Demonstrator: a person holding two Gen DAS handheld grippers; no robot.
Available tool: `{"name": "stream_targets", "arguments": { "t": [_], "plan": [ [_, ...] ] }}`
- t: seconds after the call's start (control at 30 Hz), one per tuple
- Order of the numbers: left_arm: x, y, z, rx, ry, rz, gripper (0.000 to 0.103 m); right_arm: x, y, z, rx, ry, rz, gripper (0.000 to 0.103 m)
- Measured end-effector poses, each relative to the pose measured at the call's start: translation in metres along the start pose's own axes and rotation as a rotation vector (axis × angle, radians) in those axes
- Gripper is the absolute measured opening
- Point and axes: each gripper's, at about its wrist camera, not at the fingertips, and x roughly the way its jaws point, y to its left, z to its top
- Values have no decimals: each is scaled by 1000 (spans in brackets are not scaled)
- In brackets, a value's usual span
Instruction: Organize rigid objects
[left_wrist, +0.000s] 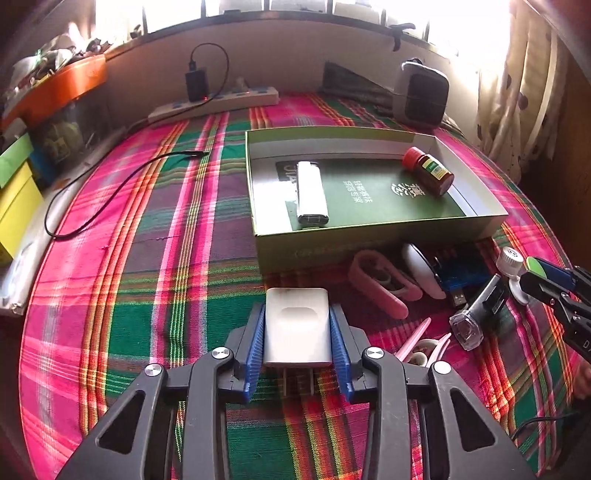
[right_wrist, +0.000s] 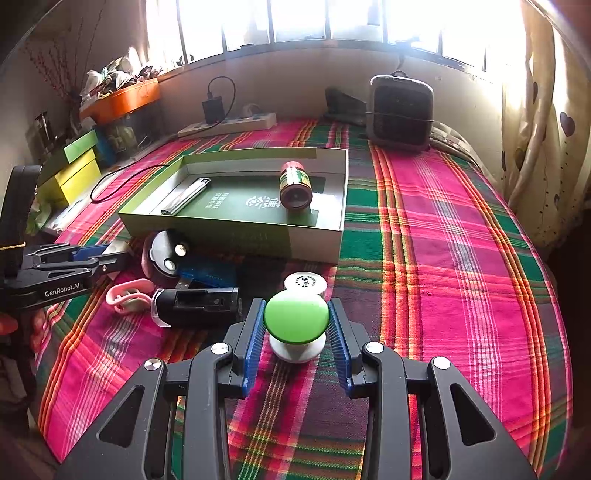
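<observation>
My left claw (left_wrist: 297, 332) is clenched on a white charger (left_wrist: 296, 325), prongs toward me, its long axis running straight ahead. My right claw (right_wrist: 296, 325) grips a green-capped knob (right_wrist: 296, 316) by its dome, just over the cloth (right_wrist: 443, 258). The box (left_wrist: 369, 236) lies ahead of both: slightly right of my left claw, slightly left of my right. A lighter (left_wrist: 311, 192) and a jar (left_wrist: 428, 170) already lie inside. The left claw looks nearer the box's front wall, so I judge the charger goes first.

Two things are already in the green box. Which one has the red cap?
The small brown bottle, lying on its side at the box's right end. The other, a white lighter, has no cap.
</observation>
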Motion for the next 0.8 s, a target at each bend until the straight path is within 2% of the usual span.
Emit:
{"name": "stream_targets", "arguments": {
  "t": [0.8],
  "plan": [
    [-3, 1, -1, -6, 0, -6, 32, -4, 0, 0, -2, -12, 6, 35]
  ]
}}
